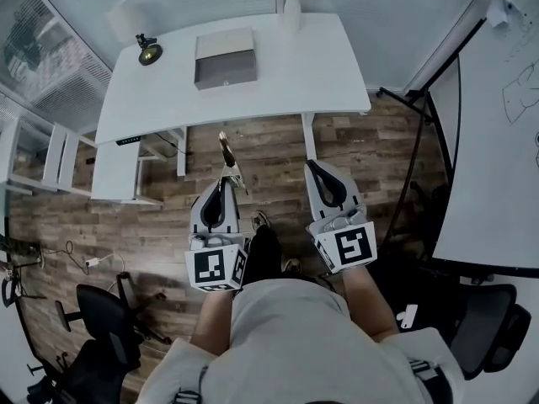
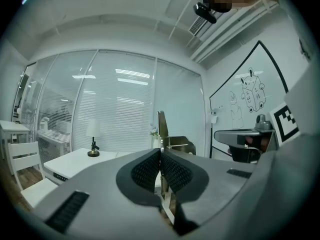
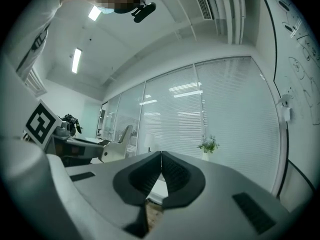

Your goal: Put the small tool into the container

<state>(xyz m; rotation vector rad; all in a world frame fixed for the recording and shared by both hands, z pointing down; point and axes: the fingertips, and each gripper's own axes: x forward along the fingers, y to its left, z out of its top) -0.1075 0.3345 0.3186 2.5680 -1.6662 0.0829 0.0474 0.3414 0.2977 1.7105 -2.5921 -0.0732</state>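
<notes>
Since the small tool (image 1: 229,160) is a thin metal piece, I've got my left gripper (image 1: 224,183) clamped on its lower end, pads tight together w/ the metal btwn them. Most of it sticks out ahead of the jaws and upward (image 2: 162,126), so I can watch the free end and lead w/ it. My right gripper (image 1: 315,168) rides just to the right of the left one, pointing the same way, jaws closed w/ nothing btwn them (image 3: 161,156). I'd guess it's spare for steadying the container if needed.

The container (image 1: 225,59), a grey box, sits well ahead of the left gripper on the white desk (image 1: 337,74), roughly straight on. Can't tell from here whether its top is open.

Edges and room: the desk's near edge lies btwn my grippers and the box, so the tool's free end has to clear that edge first. A desk leg (image 1: 308,146) stands just ahead of the right gripper. Ahead-left of the left gripper there's a small black-and-brass desk piece (image 1: 150,52), and beyond the box to the right a vase (image 1: 291,11), both apart from it. Bare desktop on either side of the box gives fair room. The whiteboard (image 1: 497,141) is off to the right gripper's right, not in the way.
</notes>
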